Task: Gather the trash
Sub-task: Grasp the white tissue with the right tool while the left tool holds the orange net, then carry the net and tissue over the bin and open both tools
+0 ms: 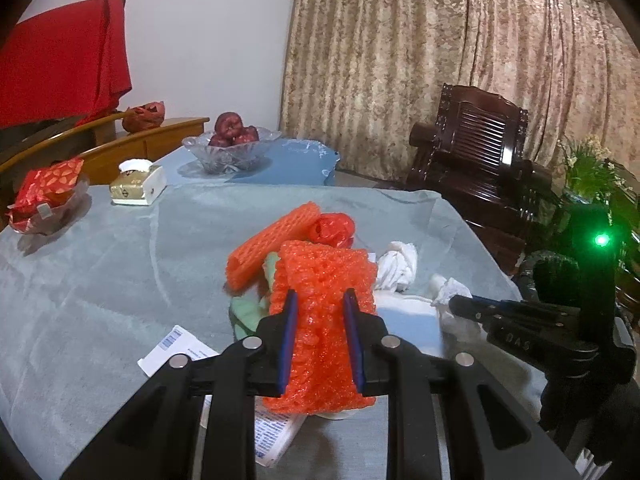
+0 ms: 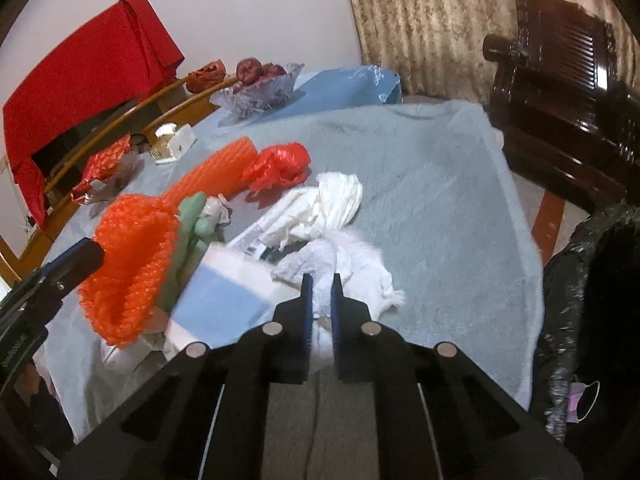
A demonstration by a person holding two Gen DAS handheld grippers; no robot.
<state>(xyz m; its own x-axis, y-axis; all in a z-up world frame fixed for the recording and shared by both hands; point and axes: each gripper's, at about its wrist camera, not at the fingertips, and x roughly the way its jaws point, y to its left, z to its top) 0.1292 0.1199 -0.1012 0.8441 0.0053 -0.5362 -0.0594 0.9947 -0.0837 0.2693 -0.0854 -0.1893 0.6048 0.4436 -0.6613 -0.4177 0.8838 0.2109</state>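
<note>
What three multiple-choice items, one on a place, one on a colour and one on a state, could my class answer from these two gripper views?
1. Where does the glass bowl of apples stand?
A. far end of the table
B. on the chair
C. on the floor

2. What colour is the bubble wrap in the left gripper?
A. blue
B. orange
C. white

3. The right gripper is:
A. wide open
B. out of view
C. shut on a tissue

Key: 1 A, the glass bowl sits far back; 2 B, the bubble wrap in the left gripper is orange; 3 C, the right gripper pinches the tissue.
</note>
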